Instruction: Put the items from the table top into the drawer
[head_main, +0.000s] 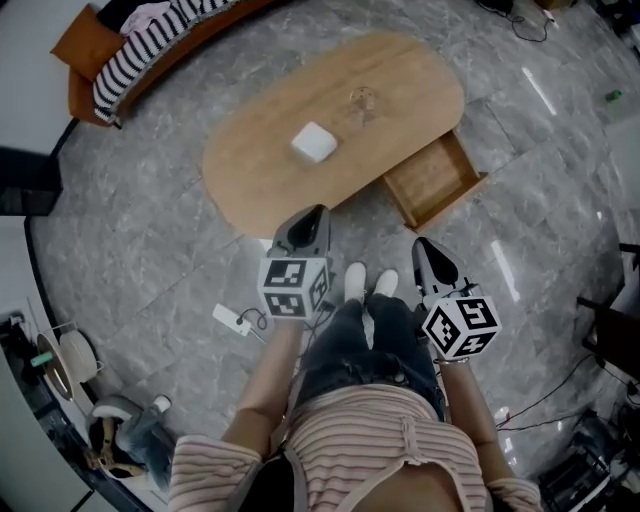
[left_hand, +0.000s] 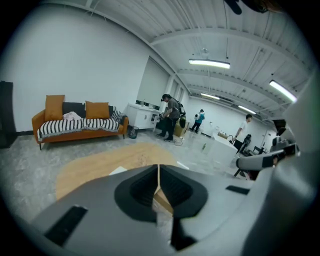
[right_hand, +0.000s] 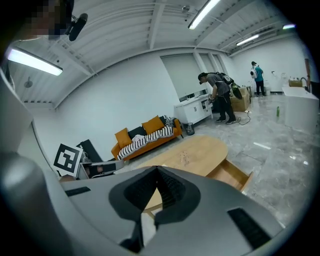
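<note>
Standing short of the table (head_main: 250, 170), both claws clenched on nothing

Head view: the left gripper (head_main: 318, 212) and the right gripper (head_main: 421, 244) hang over the grey floor (head_main: 150, 250), near the oval wooden table's edge. A white square item (head_main: 313, 142) lies near the middle of the tabletop, with a small clear object (head_main: 362, 100) beyond it. The drawer (head_main: 432, 180) stands pulled out at the table's right end.

Left gripper view: the jaws are pressed together with nothing between them. An orange sofa (left_hand: 80, 125) stands by the wall.

Right gripper view: the jaws likewise meet, empty. The table and the open drawer lie ahead.
</note>
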